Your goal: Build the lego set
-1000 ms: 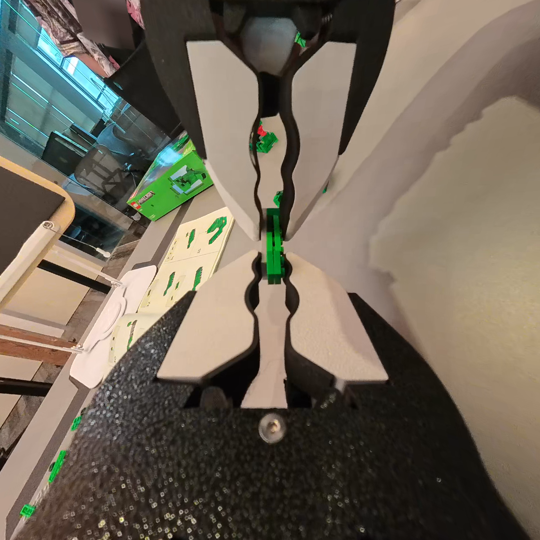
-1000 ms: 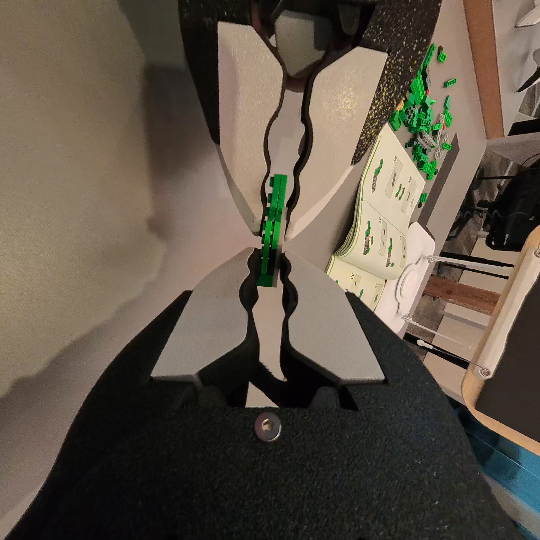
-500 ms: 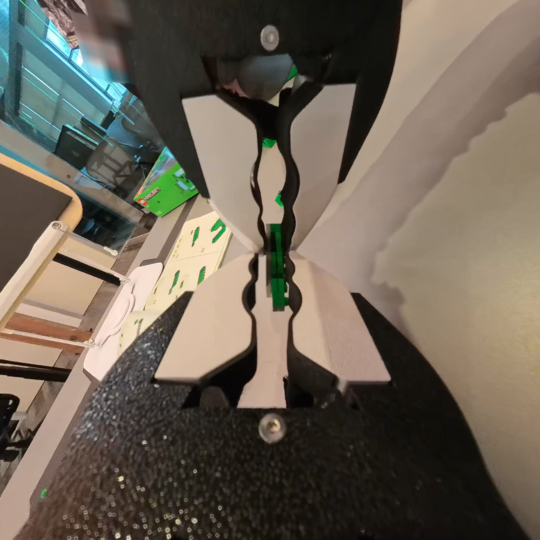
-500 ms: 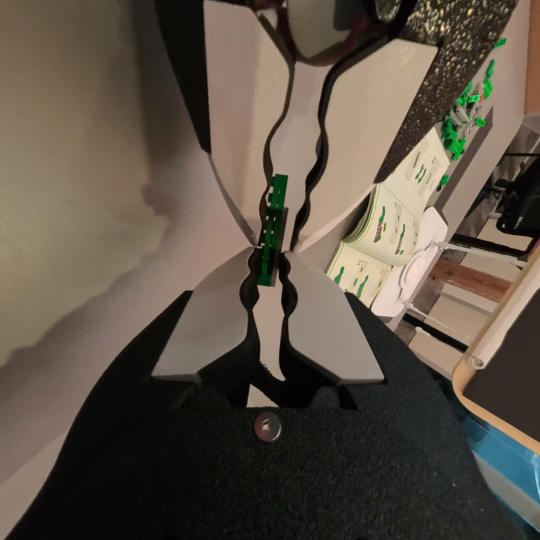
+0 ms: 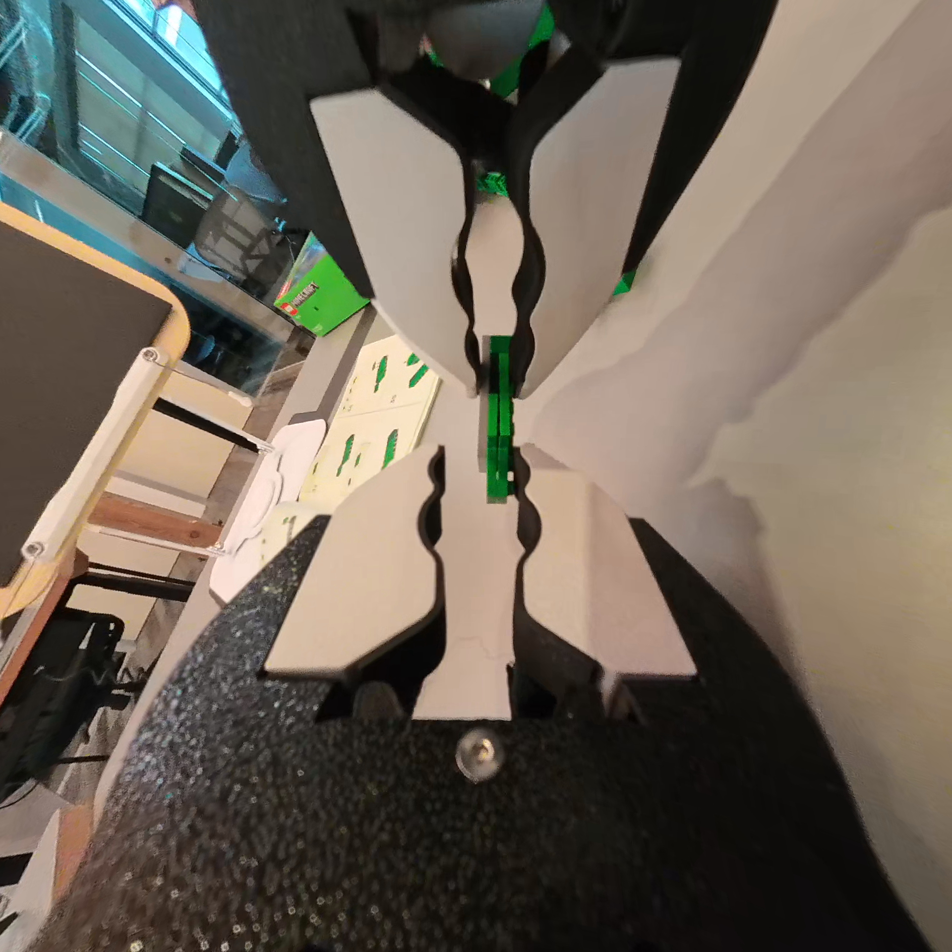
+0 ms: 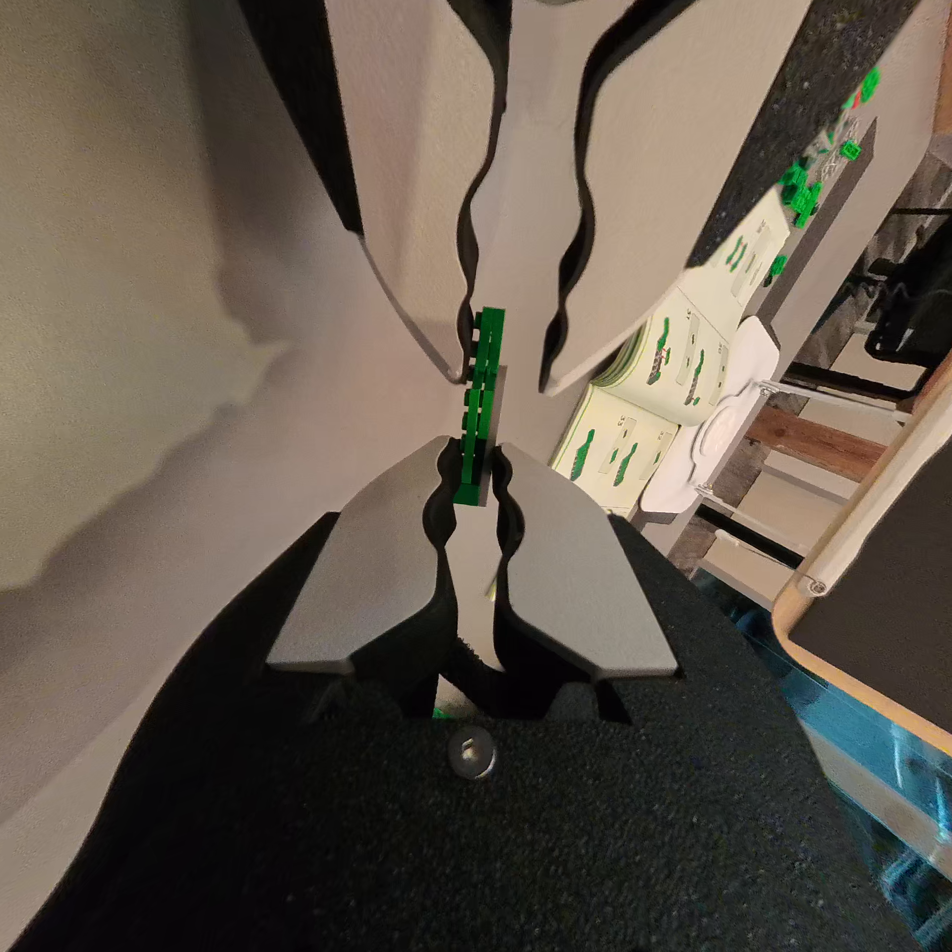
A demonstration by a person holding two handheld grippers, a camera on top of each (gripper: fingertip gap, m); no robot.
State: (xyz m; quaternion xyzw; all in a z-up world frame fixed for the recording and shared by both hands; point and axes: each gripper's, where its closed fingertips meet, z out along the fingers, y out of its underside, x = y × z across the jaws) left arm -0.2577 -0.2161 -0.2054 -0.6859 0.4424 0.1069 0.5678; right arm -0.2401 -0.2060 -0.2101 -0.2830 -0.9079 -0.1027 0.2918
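A thin green lego assembly (image 5: 499,427) with a grey plate along one side hangs in the air between the two grippers, which face each other tip to tip. My right gripper (image 6: 473,453) is shut on one end of the assembly (image 6: 479,407); it also shows at the top of the left wrist view (image 5: 497,391). My left gripper (image 5: 479,456) is open, and the assembly's other end lies against one of its fingers. In the right wrist view the left gripper (image 6: 502,381) stands at the top with a clear gap between its jaws.
An open instruction booklet (image 5: 381,407) (image 6: 618,448) lies on the grey table beside a white plastic tray (image 5: 273,479) (image 6: 721,427). A green set box (image 5: 319,299) stands farther back. Loose green bricks (image 6: 798,190) lie past the booklet. A wood-rimmed dark panel (image 6: 876,566) and a wall are close by.
My left gripper has opened and let go of the green assembly. The right gripper still holds it, and both views have drawn closer to the piece.
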